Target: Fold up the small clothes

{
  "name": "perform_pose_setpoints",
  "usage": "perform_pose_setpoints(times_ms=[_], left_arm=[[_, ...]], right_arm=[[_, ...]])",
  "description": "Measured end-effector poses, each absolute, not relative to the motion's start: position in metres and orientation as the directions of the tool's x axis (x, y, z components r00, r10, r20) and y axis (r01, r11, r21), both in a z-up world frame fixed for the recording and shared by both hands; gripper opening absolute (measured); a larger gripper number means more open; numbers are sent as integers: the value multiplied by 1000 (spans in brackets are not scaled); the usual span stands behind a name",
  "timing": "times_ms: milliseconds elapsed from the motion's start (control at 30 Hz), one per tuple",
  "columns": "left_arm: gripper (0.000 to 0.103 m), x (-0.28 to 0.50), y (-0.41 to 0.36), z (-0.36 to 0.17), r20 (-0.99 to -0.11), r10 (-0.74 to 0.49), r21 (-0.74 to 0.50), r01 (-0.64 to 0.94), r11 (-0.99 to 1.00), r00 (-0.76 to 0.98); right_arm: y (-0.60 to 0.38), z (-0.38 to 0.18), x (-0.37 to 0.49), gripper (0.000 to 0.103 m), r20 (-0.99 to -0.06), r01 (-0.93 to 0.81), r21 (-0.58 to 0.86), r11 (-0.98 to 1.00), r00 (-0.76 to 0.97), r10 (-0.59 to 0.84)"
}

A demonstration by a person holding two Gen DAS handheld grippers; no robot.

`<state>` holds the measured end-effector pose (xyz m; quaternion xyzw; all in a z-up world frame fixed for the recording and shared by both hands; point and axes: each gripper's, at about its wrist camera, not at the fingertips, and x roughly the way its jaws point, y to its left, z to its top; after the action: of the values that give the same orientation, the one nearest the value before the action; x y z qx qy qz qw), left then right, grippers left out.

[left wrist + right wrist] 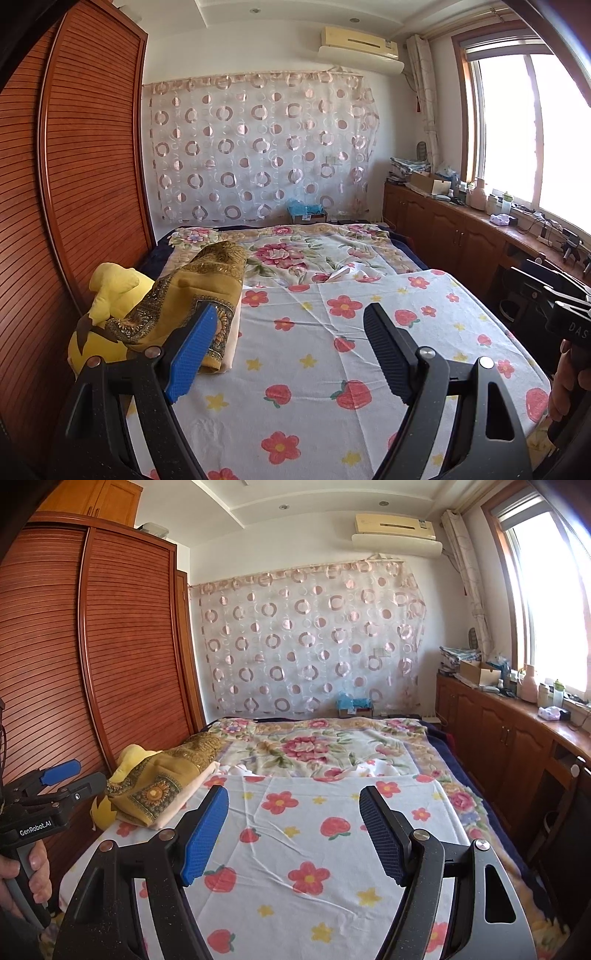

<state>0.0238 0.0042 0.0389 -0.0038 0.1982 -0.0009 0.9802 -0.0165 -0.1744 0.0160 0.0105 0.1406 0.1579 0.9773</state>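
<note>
my left gripper wide, empty | right gripper wide, empty | garment crumpled at 12, past sheet | risk: pinching sheet too

Your left gripper hangs wide open over the strawberry-and-flower sheet, gripping nothing. A gold patterned cloth sits beside a yellow plush toy at the wardrobe side.
</note>
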Motion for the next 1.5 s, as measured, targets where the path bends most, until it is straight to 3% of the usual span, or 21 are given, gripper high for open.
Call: perform_pose_setpoints(times_ms=[1500], left_arm=[[82, 23, 5, 36, -387, -2, -7, 0, 1000, 922]], right_arm=[[-200, 15, -5, 75, -273, -312, 56, 948, 909, 315]])
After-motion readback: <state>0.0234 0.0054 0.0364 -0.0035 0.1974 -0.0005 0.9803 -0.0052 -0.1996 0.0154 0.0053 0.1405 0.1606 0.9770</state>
